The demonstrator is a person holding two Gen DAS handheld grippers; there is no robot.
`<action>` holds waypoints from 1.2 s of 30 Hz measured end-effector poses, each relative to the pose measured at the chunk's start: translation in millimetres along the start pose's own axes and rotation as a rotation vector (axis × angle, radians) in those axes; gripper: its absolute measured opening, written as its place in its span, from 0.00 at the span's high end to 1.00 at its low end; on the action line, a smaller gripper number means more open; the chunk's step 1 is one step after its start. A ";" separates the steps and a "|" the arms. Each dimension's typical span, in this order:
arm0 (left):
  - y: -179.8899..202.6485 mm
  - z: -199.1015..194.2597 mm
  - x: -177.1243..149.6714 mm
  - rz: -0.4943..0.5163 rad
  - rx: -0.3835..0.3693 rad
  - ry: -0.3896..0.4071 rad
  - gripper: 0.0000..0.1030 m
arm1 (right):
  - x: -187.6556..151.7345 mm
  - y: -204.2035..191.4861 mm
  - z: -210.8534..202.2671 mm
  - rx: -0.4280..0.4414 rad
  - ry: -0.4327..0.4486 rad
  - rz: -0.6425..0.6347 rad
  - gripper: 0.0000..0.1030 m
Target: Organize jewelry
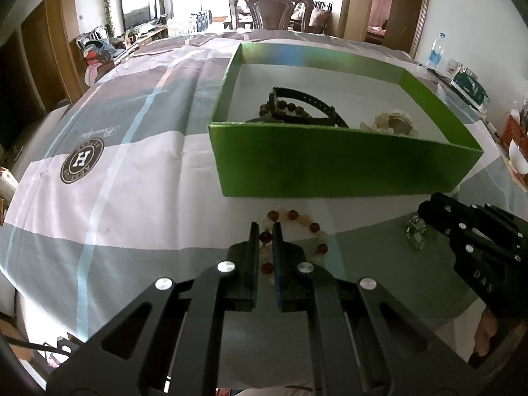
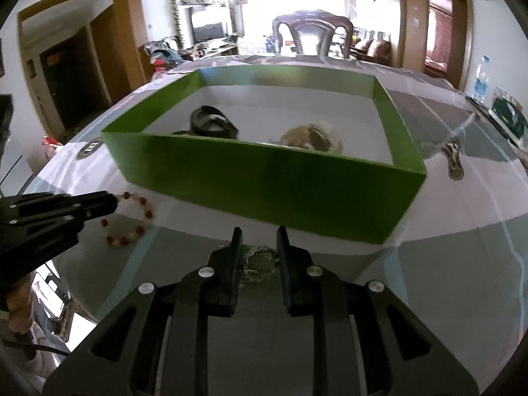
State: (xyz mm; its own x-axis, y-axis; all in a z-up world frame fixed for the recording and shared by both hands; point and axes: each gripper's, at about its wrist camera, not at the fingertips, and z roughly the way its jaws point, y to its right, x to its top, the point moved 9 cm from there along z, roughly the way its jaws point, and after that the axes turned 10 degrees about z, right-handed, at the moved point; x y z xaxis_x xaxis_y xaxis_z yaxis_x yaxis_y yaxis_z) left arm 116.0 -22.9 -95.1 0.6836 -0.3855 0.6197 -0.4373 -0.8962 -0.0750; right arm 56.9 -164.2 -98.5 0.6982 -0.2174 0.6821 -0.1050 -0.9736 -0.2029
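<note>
While both grippers (image 1: 265, 231) (image 2: 259, 236) grip bracelets (image 1: 290, 231) (image 2: 259, 264) near the tabletop's (image 1: 132, 181) front edge, lifting into the box (image 1: 330, 165) follows.

pale jewelry (image 2: 312, 138) blurred, box wall (image 2: 264, 178) hiding part

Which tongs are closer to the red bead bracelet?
Left. The left tongs are closed on the red bead bracelet; the right tongs sit off to its side, around a greenish bracelet.
</note>
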 end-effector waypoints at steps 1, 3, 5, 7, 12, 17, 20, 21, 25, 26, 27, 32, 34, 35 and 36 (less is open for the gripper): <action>-0.4 0.9 -0.9 -0.001 0.000 -0.002 0.92 | -0.4 1.2 -0.1 -0.001 -0.001 0.004 0.80; -0.9 1.6 -1.1 -0.003 0.000 -0.003 0.92 | -0.3 -0.3 -5.1 0.016 0.006 0.007 0.80; -1.2 1.7 -1.0 -0.004 0.001 -0.003 0.92 | 0.7 -6.6 -12.2 0.037 0.020 -0.010 0.80; -1.2 1.8 -1.1 -0.003 0.000 -0.002 0.92 | 0.6 -14.7 -16.9 0.052 0.027 -0.035 0.80; -0.1 1.6 -0.7 0.001 0.001 -0.004 0.92 | -8.0 -23.3 -2.8 0.040 -0.019 -0.058 0.80; 5.8 2.9 -2.0 0.014 -0.006 -0.012 0.92 | -11.4 -19.4 9.4 0.000 -0.033 -0.047 0.70; 6.4 5.1 -3.1 0.016 -0.007 -0.016 0.90 | -15.1 -16.6 9.3 -0.031 -0.035 -0.059 0.53; 6.4 5.3 -3.0 0.015 -0.006 -0.015 0.90 | -17.3 -15.4 9.3 -0.038 -0.034 -0.060 0.51; 6.3 6.8 -4.8 0.013 -0.006 -0.022 0.86 | -21.9 -11.5 3.6 -0.040 -0.029 -0.054 0.50; 6.0 7.6 -5.6 0.012 -0.006 -0.024 0.86 | -22.5 -10.0 2.6 -0.038 -0.026 -0.048 0.50; 5.9 8.3 -6.2 0.012 -0.006 -0.026 0.86 | -22.9 -9.3 2.5 -0.038 -0.025 -0.045 0.50; 4.0 9.2 -6.8 0.002 -0.011 -0.028 0.82 | -24.6 -10.9 1.3 -0.030 -0.032 -0.034 0.51; 2.9 5.6 -5.2 -0.004 -0.010 -0.018 0.82 | -25.8 -11.3 -1.3 -0.023 -0.035 -0.031 0.51; 2.4 1.5 -3.2 -0.006 -0.011 -0.007 0.81 | -25.8 -10.9 -3.4 -0.019 -0.033 -0.031 0.54; 3.2 -3.4 0.1 -0.003 -0.013 0.008 0.81 | -26.8 -10.0 -5.1 -0.019 -0.034 -0.033 0.61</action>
State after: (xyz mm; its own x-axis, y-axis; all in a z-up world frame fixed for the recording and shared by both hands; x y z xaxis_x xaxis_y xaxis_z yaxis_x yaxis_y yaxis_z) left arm 112.7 -25.0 -92.6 0.6803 -0.3808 0.6262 -0.4427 -0.8945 -0.0631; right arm 35.6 -149.0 -111.1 0.7252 -0.1830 0.6638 -0.0947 -0.9814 -0.1671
